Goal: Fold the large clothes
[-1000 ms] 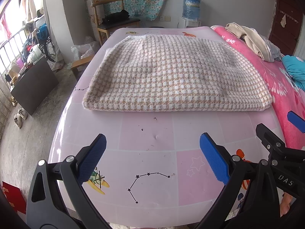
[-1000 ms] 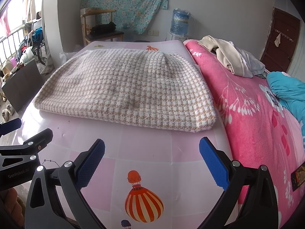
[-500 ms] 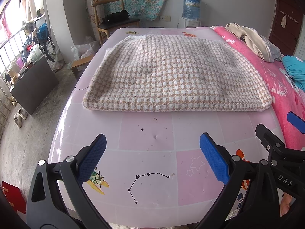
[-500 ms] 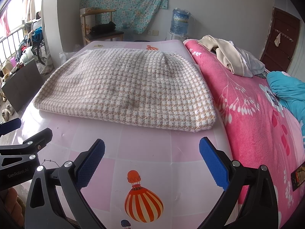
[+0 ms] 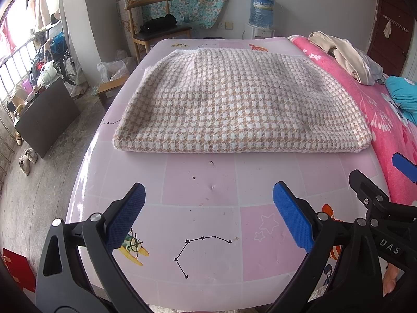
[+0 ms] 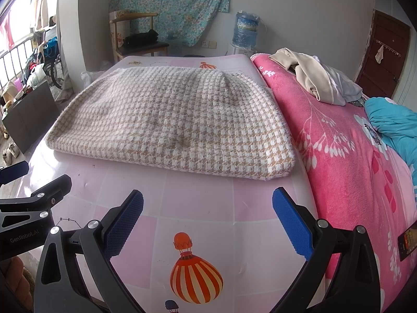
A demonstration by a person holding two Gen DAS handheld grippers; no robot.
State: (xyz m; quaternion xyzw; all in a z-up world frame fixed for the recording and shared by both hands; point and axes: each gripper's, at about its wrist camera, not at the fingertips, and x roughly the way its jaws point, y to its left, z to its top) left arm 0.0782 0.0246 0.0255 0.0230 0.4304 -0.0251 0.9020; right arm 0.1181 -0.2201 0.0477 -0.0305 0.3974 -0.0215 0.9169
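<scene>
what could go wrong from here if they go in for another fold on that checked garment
The checked garment already lies as a thick folded bundle, so open jaws may catch only the top layer and peel it apart. Its right edge sits against the pink blanket, so the right gripper could pinch blanket too. Both it and the left gripper hang short of the near edge, gripping nothing; uneven grasps would likely skew the fold.
</scene>
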